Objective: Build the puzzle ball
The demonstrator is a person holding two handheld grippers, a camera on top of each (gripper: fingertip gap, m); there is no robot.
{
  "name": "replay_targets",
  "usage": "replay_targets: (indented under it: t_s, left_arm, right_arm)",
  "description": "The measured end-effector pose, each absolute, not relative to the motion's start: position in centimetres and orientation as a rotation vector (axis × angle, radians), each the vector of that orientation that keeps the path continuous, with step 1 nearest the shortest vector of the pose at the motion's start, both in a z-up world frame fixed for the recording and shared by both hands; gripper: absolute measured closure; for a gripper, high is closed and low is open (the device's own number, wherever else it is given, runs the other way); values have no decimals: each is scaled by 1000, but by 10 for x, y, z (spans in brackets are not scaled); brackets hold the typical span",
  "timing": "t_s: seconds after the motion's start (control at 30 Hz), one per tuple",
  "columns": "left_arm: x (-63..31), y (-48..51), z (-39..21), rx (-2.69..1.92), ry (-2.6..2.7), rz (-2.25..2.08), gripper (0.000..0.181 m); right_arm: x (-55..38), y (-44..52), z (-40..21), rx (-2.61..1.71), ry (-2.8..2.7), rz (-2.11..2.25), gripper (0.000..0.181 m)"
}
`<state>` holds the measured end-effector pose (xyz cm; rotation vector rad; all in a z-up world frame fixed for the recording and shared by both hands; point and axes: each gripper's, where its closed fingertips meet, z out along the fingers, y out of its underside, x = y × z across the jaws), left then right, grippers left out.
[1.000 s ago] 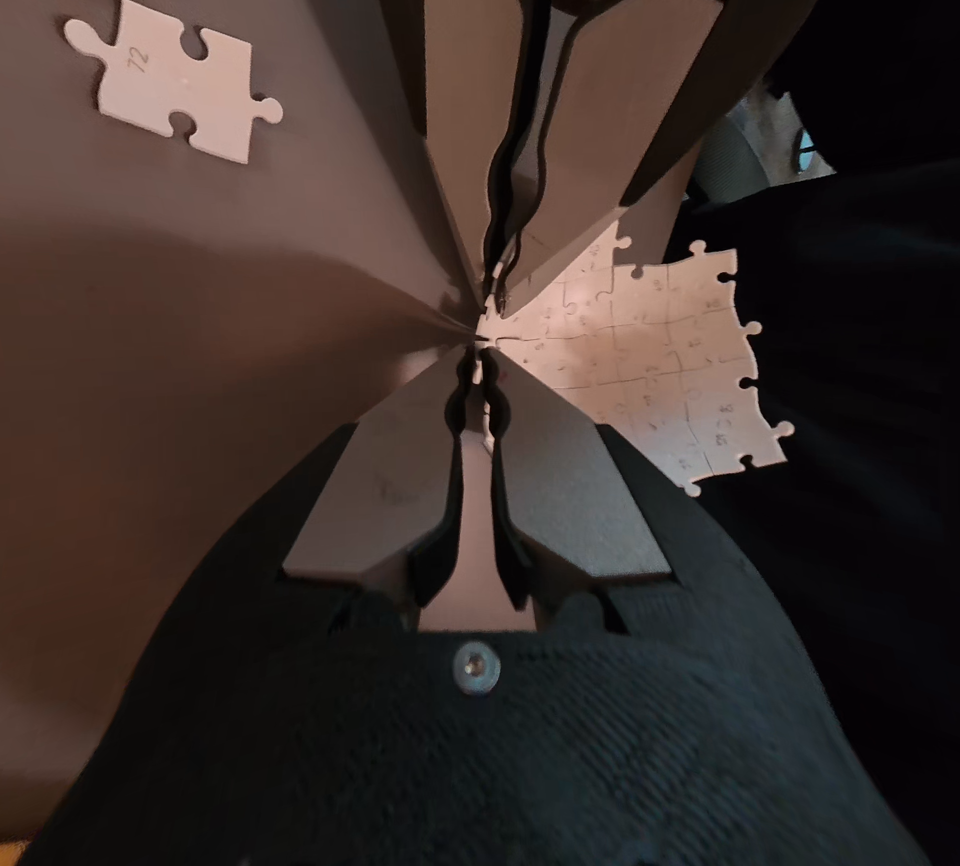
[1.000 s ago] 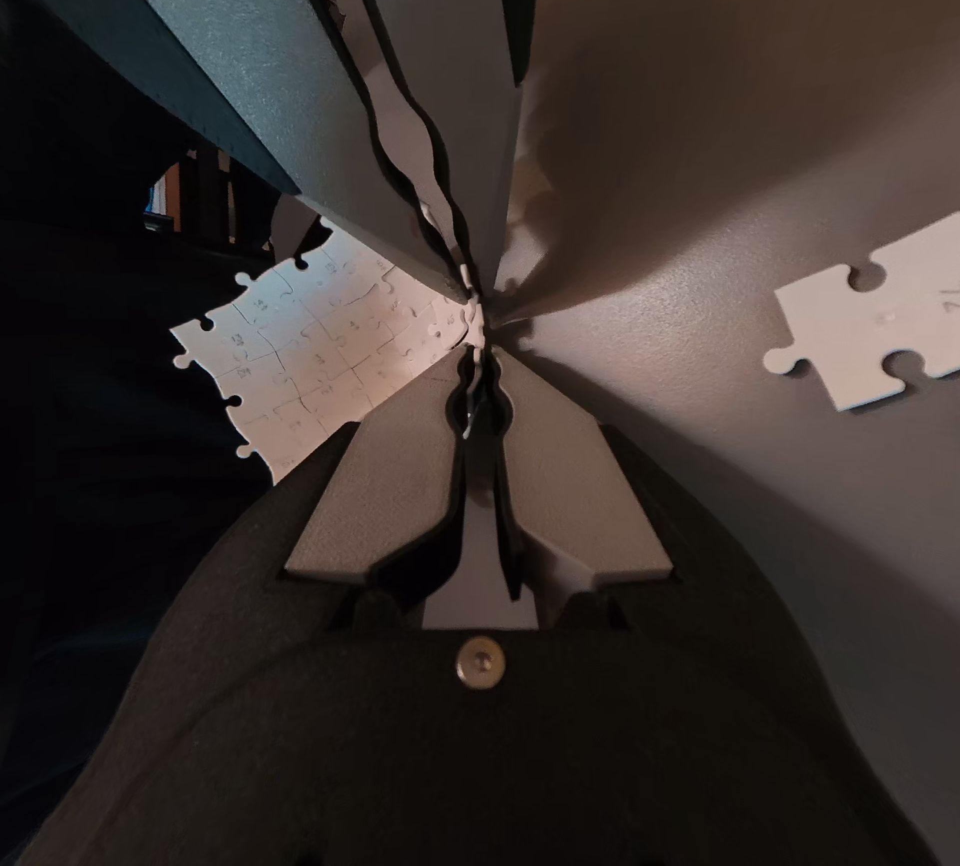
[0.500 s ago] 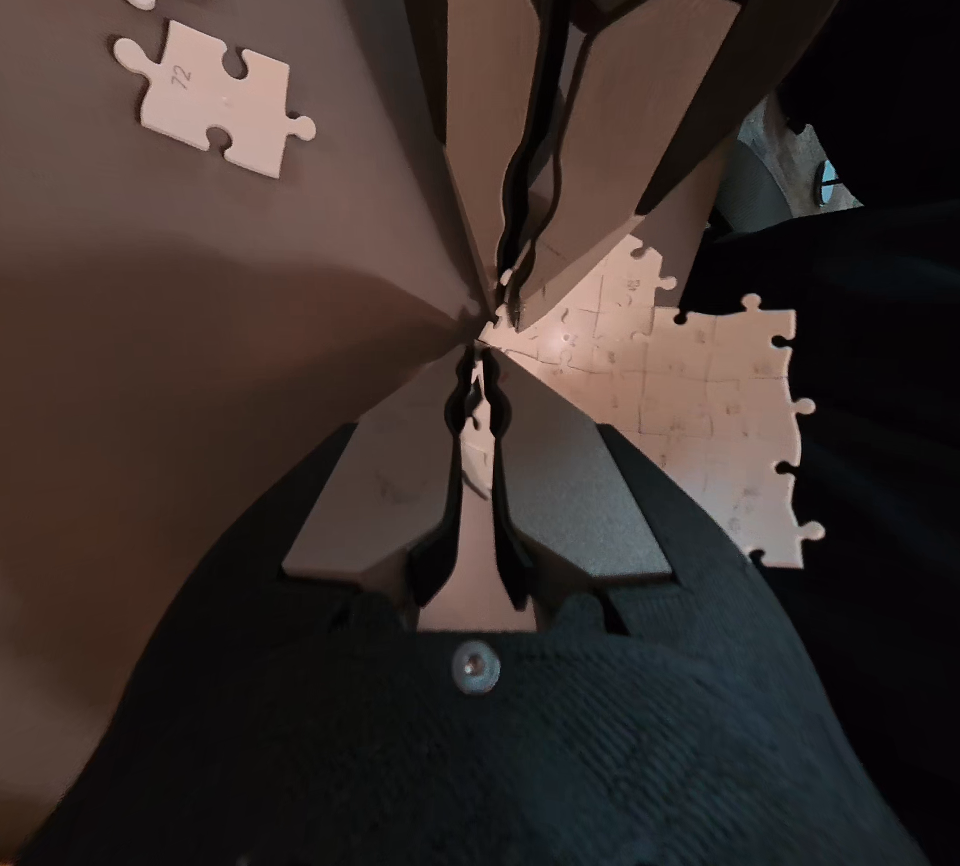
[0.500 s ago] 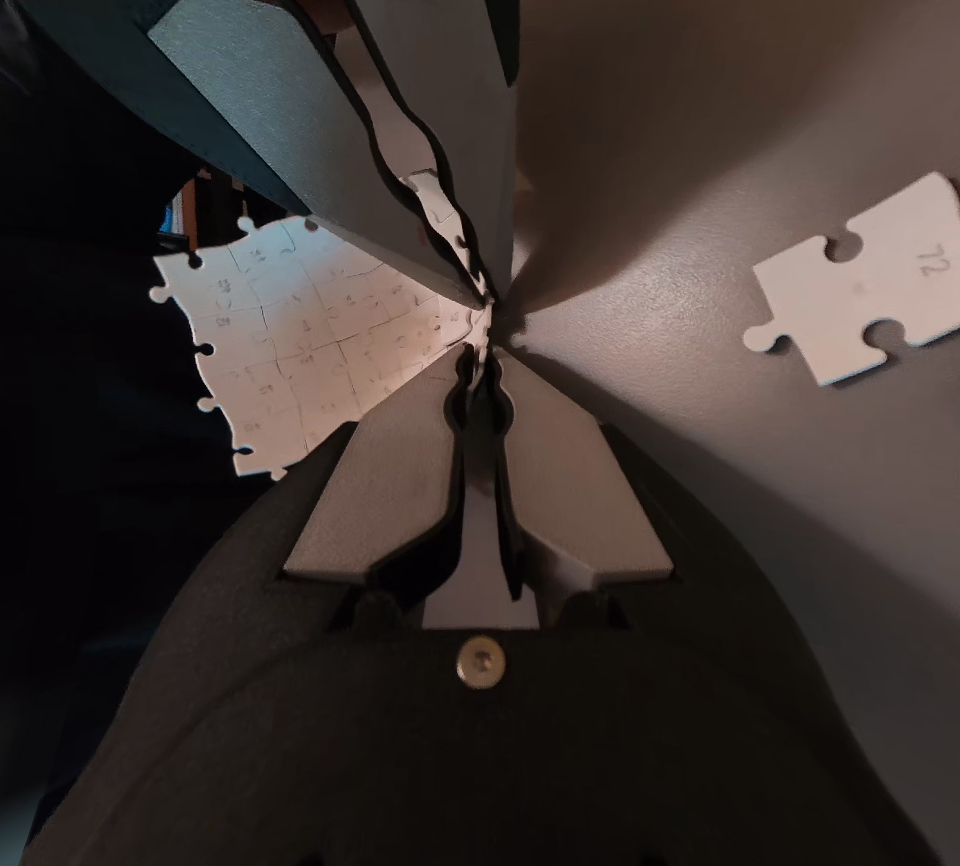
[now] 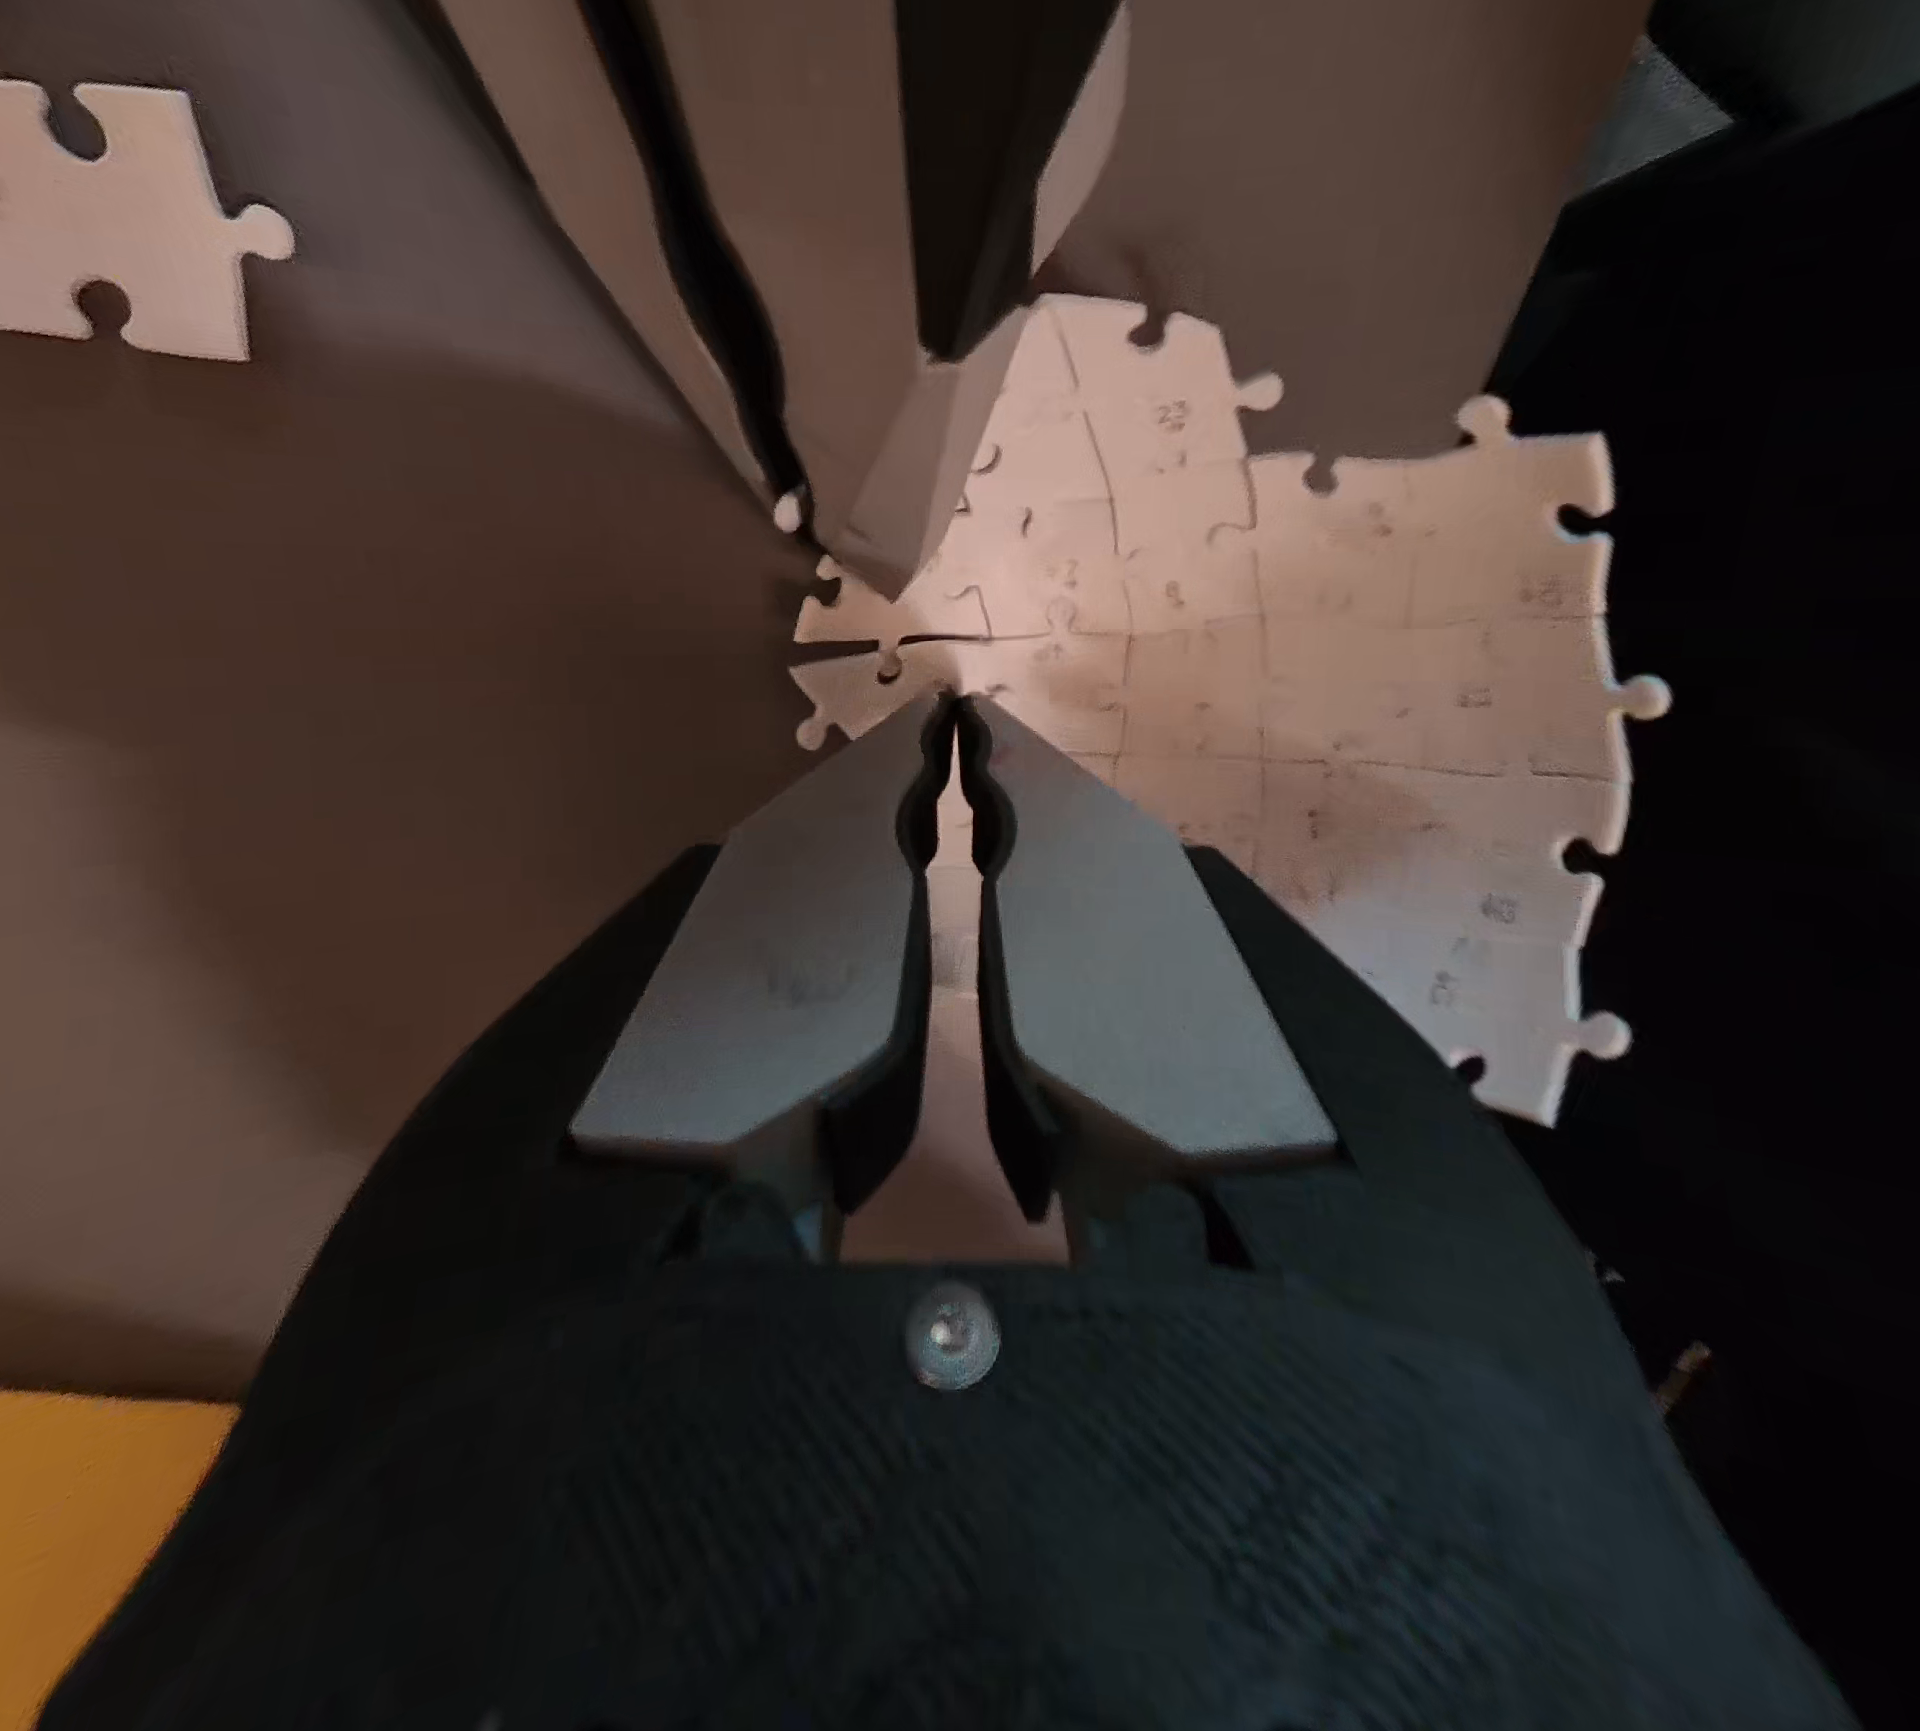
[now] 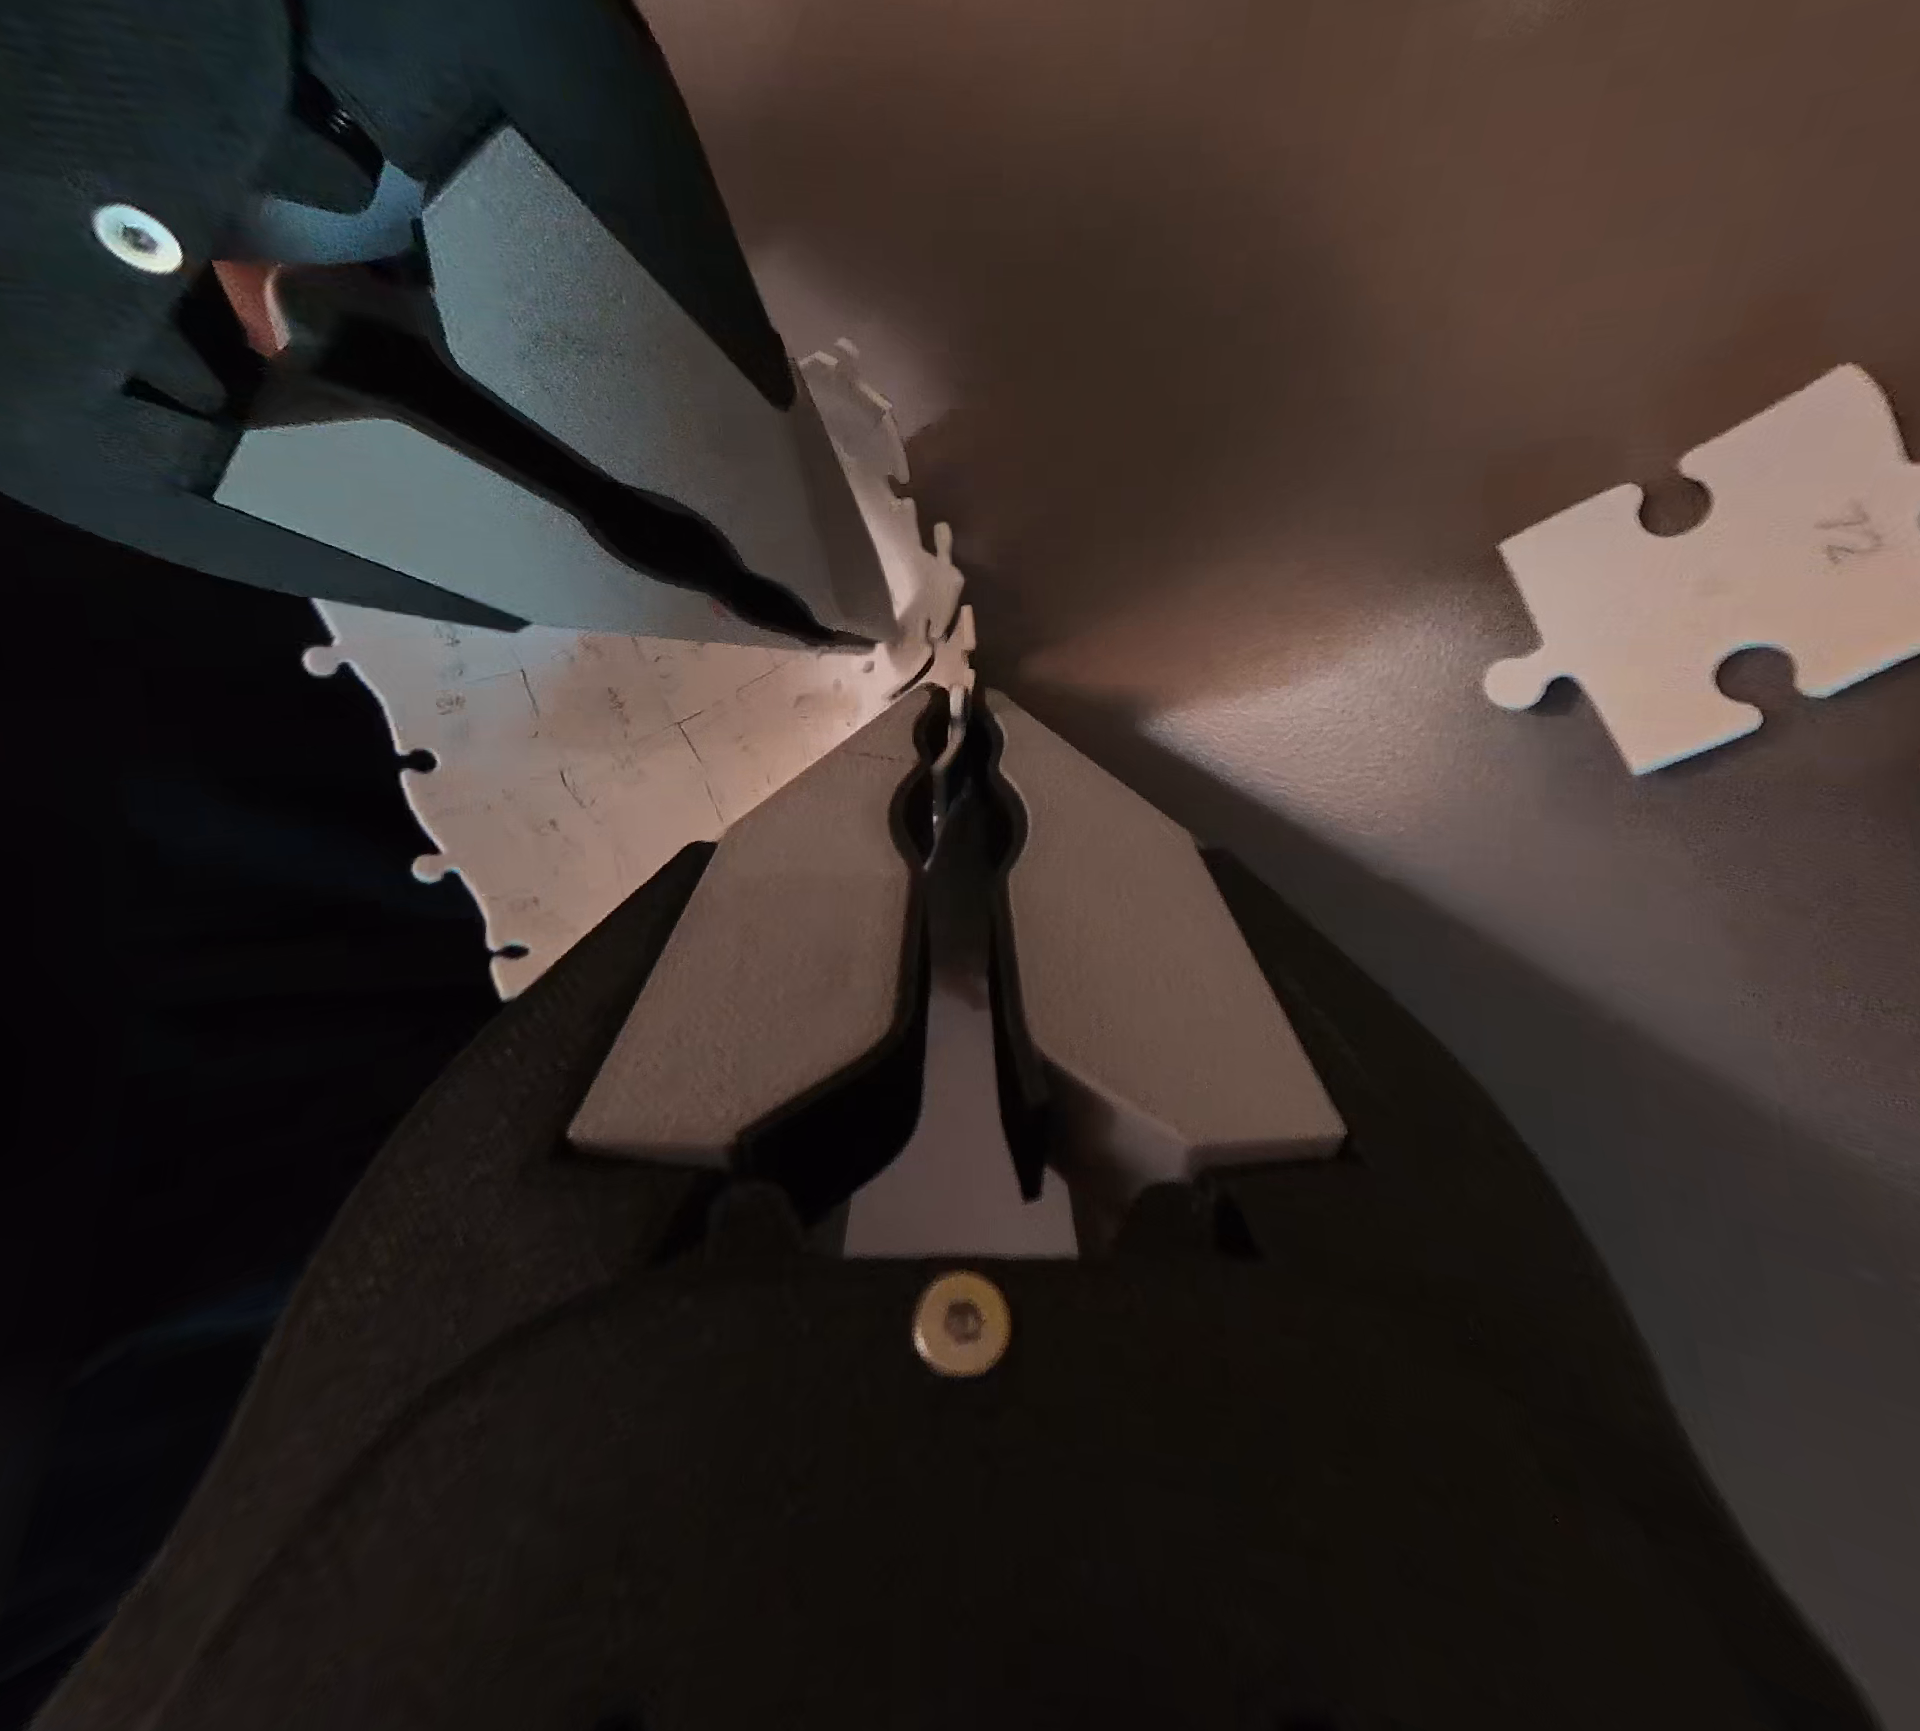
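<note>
A curved sheet of joined white puzzle pieces is held above the grey-brown table, between both tools. The left gripper, fingers nearly together, pinches its near edge. The right gripper, fingers narrow, clamps the edge beside it. A loose white puzzle piece lies on the table, well apart.

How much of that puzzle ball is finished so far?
Done: a curved sheet of joined pieces, far short of a ball. In hand: the left gripper and right gripper both pinch its edge, where a thin seam gapes. Left: a loose piece lies on the table; closing the ball remains.
</note>
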<state>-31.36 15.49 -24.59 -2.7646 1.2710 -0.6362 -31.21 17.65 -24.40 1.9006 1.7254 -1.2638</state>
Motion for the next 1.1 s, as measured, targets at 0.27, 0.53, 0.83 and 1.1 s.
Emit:
replay_targets:
  t_s: [0.27, 0.53, 0.83, 1.1]
  left_arm:
    - [-321, 159, -232, -2747, 1221, -551, 181]
    - [-324, 169, -239, -2775, 1157, -596, 177]
    - [-326, 175, -240, -2804, 1046, -792, 171]
    - [-321, 175, -245, -2802, 1050, -821, 177]
  right_arm:
    - [-312, 177, -244, 1905, 1724, -1263, 181]
    - [-313, 176, -244, 1903, 1719, -1268, 181]
    - [-312, 176, -244, 1901, 1725, -1265, 181]
    - [-312, 175, -244, 1899, 1727, -1262, 181]
